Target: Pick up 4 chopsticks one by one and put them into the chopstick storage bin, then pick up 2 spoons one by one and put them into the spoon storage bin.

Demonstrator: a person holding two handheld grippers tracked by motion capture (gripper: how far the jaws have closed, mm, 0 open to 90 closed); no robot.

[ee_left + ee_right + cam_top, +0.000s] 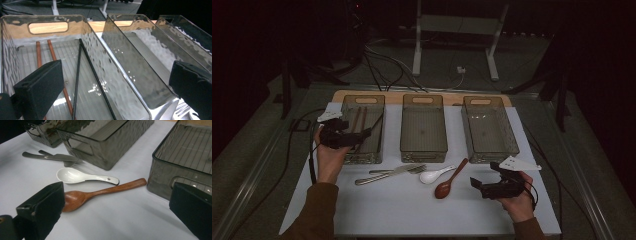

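Note:
Three smoky clear bins stand in a row. The left bin (346,125) (47,17) holds a pair of brown chopsticks (51,51) and a pair of black chopsticks (86,57). My left gripper (368,134) (115,85) hovers open over that bin's near end, its jaws wide apart and empty. In front of the bins lie a knife (382,176) (50,157), a fork (404,170) (67,163), a white spoon (437,175) (80,177) and a wooden spoon (450,180) (100,193). My right gripper (482,174) (117,212) stands open just right of the wooden spoon, facing it.
The middle bin (423,127) (105,142) and right bin (488,130) (185,157) look empty. All rest on a white mat (412,210) with bare room along its front. Cables (312,165) trail off the left edge. Metal frame legs (417,45) stand behind the table.

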